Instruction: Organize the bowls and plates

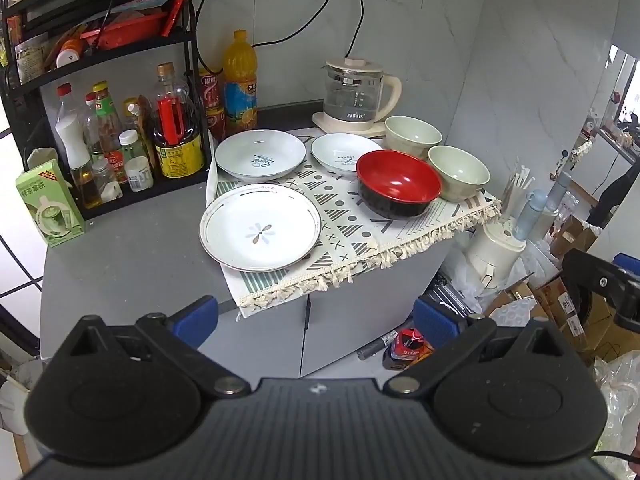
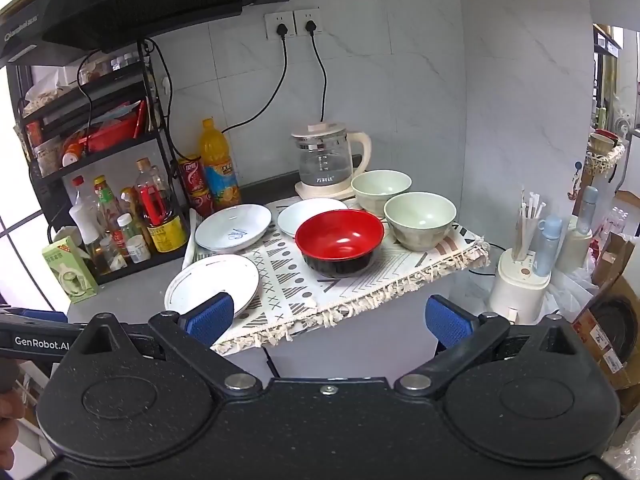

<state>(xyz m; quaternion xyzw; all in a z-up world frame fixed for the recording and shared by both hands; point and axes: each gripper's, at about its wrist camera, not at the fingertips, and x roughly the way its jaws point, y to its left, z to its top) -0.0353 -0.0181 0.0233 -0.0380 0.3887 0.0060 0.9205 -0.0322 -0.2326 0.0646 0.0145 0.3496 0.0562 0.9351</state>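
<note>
On a patterned cloth (image 1: 352,236) (image 2: 304,276) lie three white plates: a flower plate (image 1: 260,227) (image 2: 212,286) at the front left, a deep plate (image 1: 260,154) (image 2: 234,227) behind it, a small plate (image 1: 340,153) (image 2: 298,212) further right. A red-and-black bowl (image 1: 398,182) (image 2: 340,242) stands in the middle. Two pale green bowls, one nearer (image 1: 459,172) (image 2: 420,220) and one behind (image 1: 412,134) (image 2: 381,190), stand at the right. My left gripper (image 1: 316,318) hovers open before the counter edge. My right gripper (image 2: 328,320) is open too, its left pad overlapping the flower plate in view.
A glass kettle (image 1: 356,92) (image 2: 328,160) sits behind the bowls. A black rack (image 1: 100,60) (image 2: 92,128) with sauce bottles, cans and an orange drink bottle (image 1: 239,80) stands left. A green carton (image 1: 50,208) is on the grey counter. Boxes and a white appliance (image 2: 520,284) crowd the right.
</note>
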